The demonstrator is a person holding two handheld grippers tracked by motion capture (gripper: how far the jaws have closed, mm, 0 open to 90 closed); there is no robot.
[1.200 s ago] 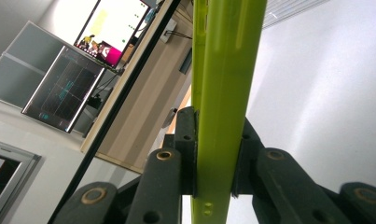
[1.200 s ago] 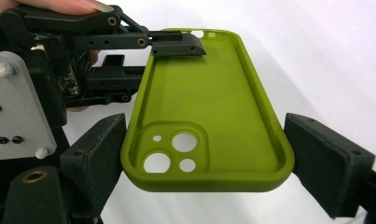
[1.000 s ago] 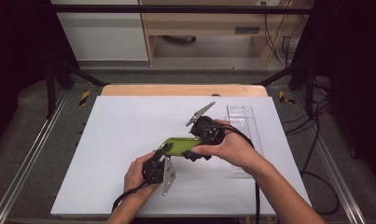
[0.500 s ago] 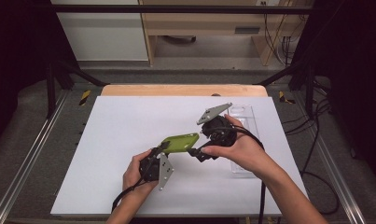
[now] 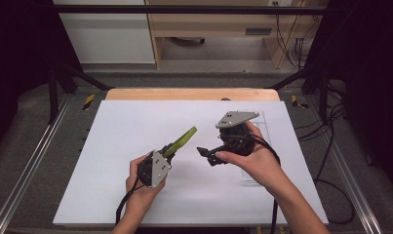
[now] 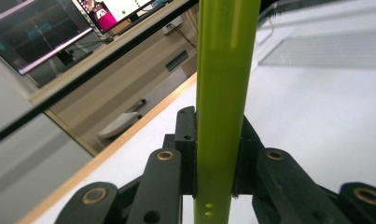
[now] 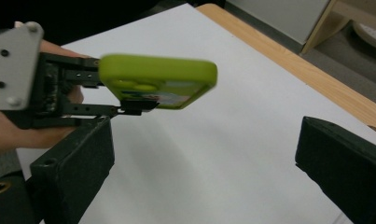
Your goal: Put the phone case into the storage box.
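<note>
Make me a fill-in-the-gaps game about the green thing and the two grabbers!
1. The left gripper is shut on a phone case whose colour is ____.
2. The jaws of the right gripper stand ____, with nothing between them.
3. The table's white sheet has a strip of ____ along its far edge.

Missing words: green; open; wood

Bare white sheet (image 5: 135, 126) is lying open btwn grippers; clear tray (image 5: 262, 146) is sitting at right edge, blocking there.
</note>
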